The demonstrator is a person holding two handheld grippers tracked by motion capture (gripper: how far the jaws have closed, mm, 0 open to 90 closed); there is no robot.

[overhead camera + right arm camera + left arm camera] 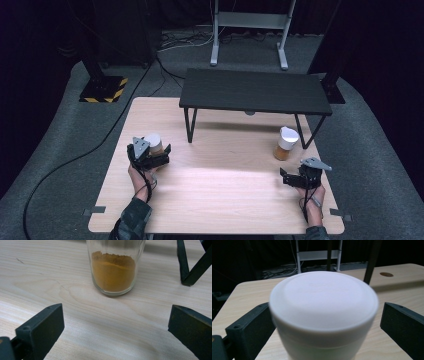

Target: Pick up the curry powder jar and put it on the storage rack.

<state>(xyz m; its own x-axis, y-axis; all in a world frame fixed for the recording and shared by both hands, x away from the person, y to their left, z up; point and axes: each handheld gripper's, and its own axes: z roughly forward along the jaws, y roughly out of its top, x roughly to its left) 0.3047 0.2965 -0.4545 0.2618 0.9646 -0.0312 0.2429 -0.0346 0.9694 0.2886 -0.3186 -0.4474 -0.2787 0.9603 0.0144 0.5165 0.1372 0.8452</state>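
Black two-fingered grippers (pixel 150 152) (pixel 300 176), grey three-cornered top plates, trailing black cables.

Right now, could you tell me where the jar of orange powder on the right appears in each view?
High view: the orange-powder jar stands right of centre, beside the black shelf's right leg.
Left gripper view: not in it.
Right gripper view: top centre, ahead of the open jaws.
Shared landmark: that shelf leg.
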